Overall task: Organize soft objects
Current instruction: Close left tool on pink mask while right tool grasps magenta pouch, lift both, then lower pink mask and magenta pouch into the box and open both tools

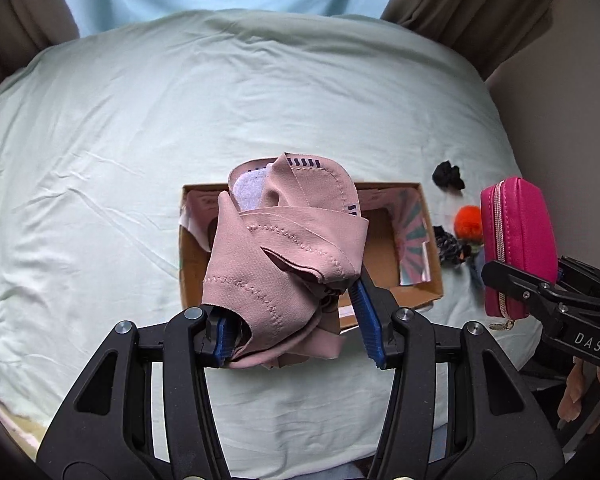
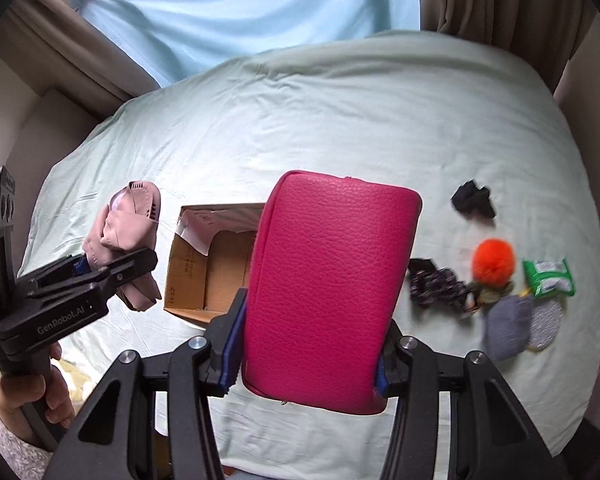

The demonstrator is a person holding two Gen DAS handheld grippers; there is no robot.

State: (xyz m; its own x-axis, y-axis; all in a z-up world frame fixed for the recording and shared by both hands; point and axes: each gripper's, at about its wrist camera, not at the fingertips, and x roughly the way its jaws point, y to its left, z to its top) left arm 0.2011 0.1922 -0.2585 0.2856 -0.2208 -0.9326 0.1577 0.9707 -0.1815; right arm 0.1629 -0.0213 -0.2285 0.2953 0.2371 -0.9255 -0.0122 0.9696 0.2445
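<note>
1. Left tool is gripping pink garment, hanging over cardboard box on bed.
2. Right tool is clamping magenta pouch just right of box.
3. Step: carrying to box. Next, prob. lowering garment in w/o snagging rim.

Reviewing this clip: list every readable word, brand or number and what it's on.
"DAS": on the right gripper body.
"GenRobot.AI": on the left gripper body.
"10X2", roughly, read sideways: on the box wall; the smaller print beside it is too blurred.
Green packet: print too blurred to read.
</note>
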